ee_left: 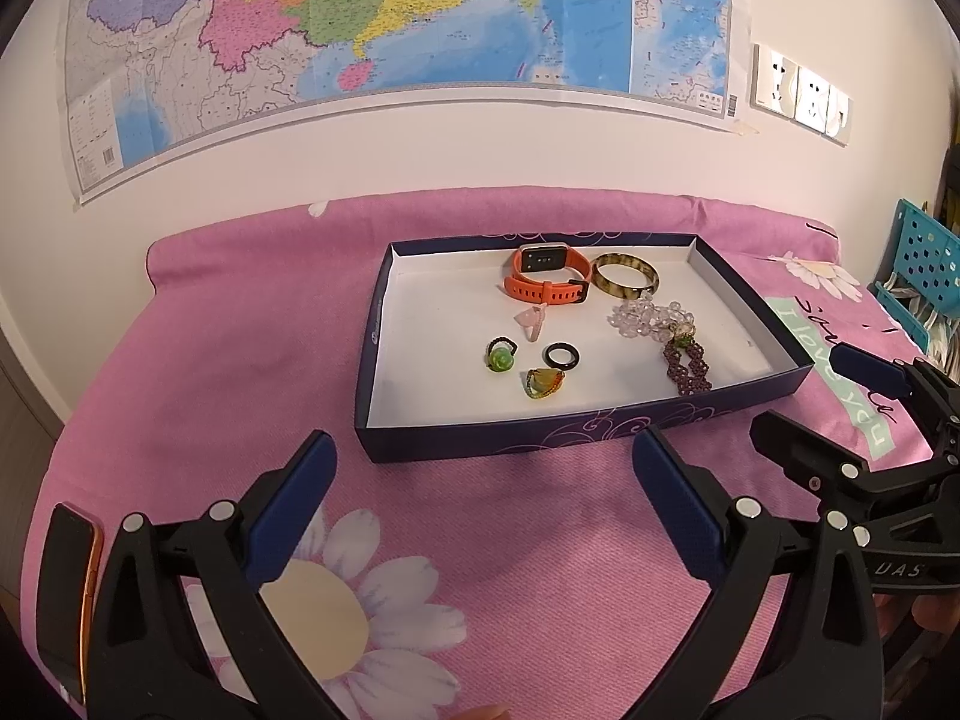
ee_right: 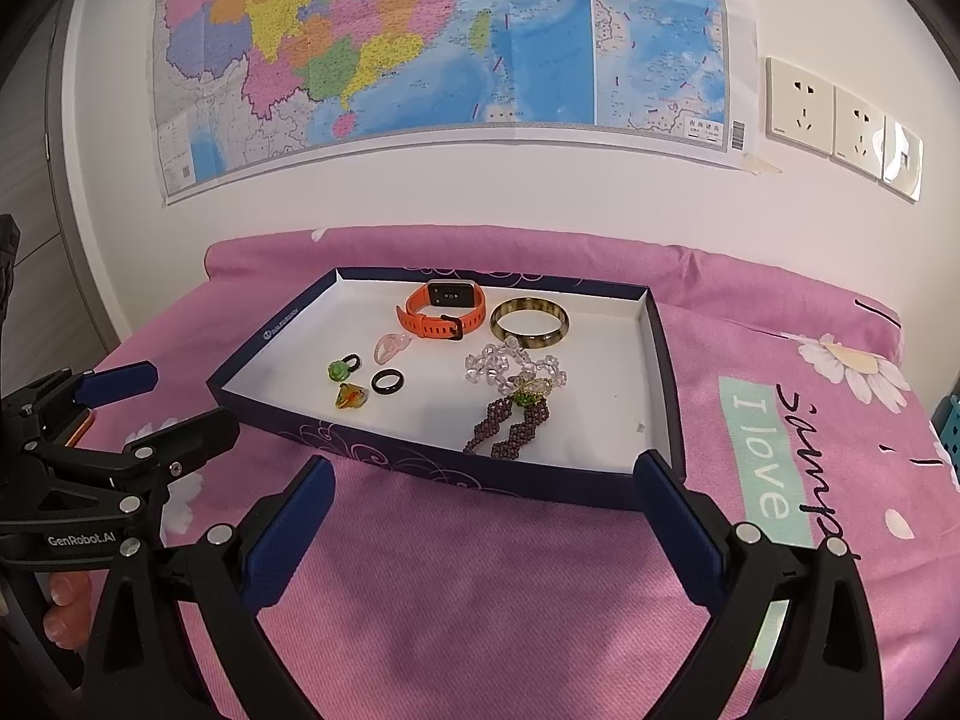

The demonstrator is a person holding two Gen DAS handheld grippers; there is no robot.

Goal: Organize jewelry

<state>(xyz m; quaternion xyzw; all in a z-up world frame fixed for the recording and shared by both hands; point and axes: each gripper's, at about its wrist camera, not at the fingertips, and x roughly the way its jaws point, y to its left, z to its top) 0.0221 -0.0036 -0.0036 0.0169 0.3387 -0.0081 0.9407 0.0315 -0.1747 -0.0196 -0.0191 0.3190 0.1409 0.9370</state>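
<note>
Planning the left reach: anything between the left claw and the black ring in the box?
Only the box's near wall crosses the path. The left claw is open in front of it; the black ring lies beyond, apart from the neighbouring green-bead ring and yellow-green ring.

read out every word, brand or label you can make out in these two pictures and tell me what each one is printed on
"GenRobot.AI": body of the left tool, seen from the right wrist.
"UAS": partial lettering on the right tool, seen from the left wrist.
"I love": pale green patch on the pink bedsheet.
"I love you": same patch, left wrist view.
Wall map labels, its barcode and the navy box logo: too small to read.
</note>
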